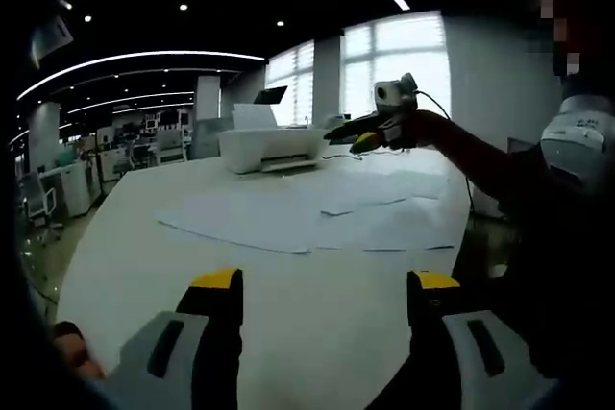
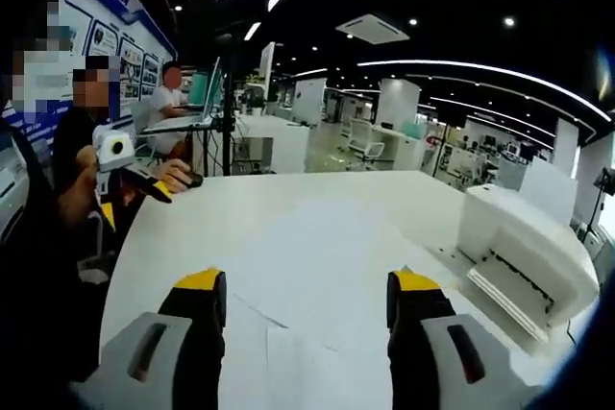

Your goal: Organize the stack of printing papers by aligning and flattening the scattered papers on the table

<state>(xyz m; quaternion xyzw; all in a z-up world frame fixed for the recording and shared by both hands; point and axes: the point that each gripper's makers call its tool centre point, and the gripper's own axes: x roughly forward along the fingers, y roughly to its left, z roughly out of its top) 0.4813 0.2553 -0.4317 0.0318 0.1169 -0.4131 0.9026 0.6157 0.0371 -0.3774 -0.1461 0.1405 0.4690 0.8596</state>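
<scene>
The left gripper (image 1: 327, 309) has grey bodies, black jaws and yellow tips, and the right gripper (image 2: 306, 309) is coloured the same way. Ahead of the left gripper the table (image 1: 144, 237) is plain white, and the papers (image 1: 317, 213) scattered on it are white too (they barely stand out from the top, marked mostly by thin grey shadow lines at their edges). Beyond them the printer (image 1: 272, 148) is white. In the right gripper view the printer (image 2: 528, 256) sits to the right of the jaws, white with a grey-striped slot. Far left of the right gripper, a wall board (image 2: 125, 31) is blue with white panels.
</scene>
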